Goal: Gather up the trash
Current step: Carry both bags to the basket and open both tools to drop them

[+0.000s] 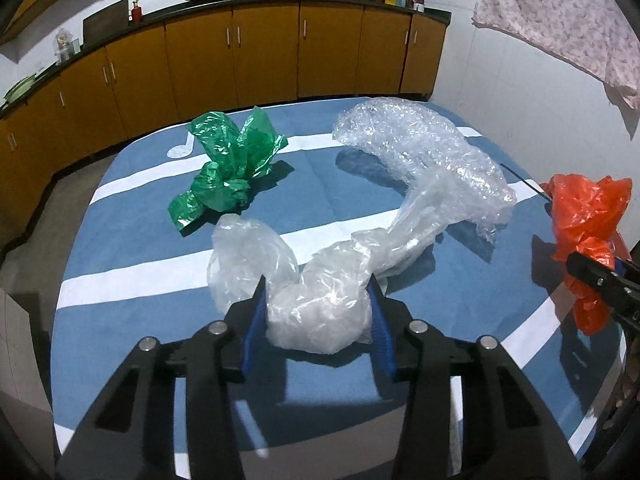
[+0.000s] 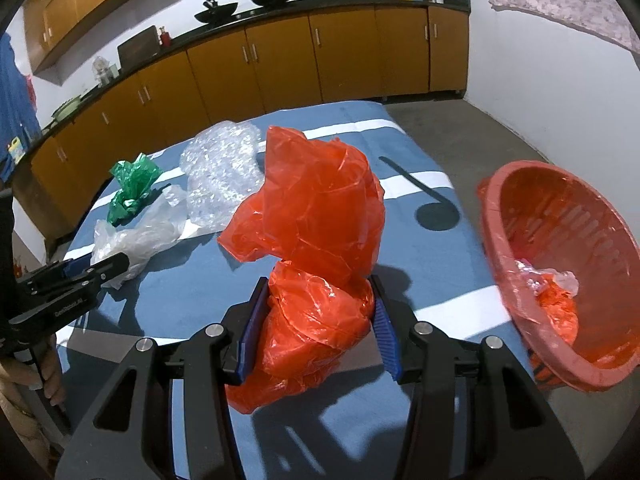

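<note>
Between my right gripper's (image 2: 318,316) blue pads sits the crumpled red plastic bag (image 2: 320,216), pinched at its lower bulge so the loose upper part stands up and stays out of the way, clear of the cloth. I hold it this side of the table because the red basket (image 2: 516,256) is just to the right, off the table edge, tilted with its mouth toward me; it already has some red and clear scraps in the bottom, so that is my guess for where this one goes.

My left gripper (image 1: 318,316) is closed around the bunched end of the clear plastic bag (image 1: 320,280), whose tail trails across the blue striped tablecloth (image 1: 140,240) up to the bubble wrap (image 1: 420,148). I took it at its thickest wad, since thin film would slip otherwise.

Further out, the green plastic bag (image 1: 228,168) lies on the cloth, untouched.
</note>
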### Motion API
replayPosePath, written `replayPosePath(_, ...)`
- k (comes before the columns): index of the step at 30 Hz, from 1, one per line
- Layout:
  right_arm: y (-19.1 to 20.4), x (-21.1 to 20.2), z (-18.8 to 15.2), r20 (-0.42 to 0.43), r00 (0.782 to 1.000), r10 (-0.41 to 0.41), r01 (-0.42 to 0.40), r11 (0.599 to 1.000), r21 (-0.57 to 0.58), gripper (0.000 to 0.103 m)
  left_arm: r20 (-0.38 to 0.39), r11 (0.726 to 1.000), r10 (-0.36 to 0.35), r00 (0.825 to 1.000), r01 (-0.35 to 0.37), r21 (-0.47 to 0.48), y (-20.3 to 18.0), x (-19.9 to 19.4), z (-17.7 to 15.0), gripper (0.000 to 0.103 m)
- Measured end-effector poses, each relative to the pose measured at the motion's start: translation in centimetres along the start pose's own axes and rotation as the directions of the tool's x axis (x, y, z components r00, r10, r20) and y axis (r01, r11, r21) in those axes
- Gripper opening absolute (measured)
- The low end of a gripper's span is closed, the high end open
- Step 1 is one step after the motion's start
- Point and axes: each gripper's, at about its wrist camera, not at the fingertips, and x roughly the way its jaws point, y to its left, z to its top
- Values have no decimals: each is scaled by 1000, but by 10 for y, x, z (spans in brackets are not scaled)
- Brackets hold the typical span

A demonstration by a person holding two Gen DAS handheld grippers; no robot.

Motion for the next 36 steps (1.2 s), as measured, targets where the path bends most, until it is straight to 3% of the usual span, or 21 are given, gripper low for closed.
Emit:
replayPosePath(9, -16, -28, -3, 48, 999, -23, 23, 1000, 11, 49, 63, 1000, -3, 998, 4, -13, -14, -35, -5, 44)
replayPosePath(18, -32, -66, -4, 133, 988, -84, 86, 996, -10, 49, 138, 996, -92, 986, 93, 1, -55, -74, 3, 45)
replayPosePath(24, -49, -83, -6, 169, 978, -124, 125, 992, 6, 49, 162, 989, -150, 975, 151, 3, -85, -86, 10, 45)
replayPosePath(36, -80, -100, -15, 181, 964, -193, 185, 981, 64, 49, 175, 980, -199, 964, 198, 28, -122, -91, 11, 45)
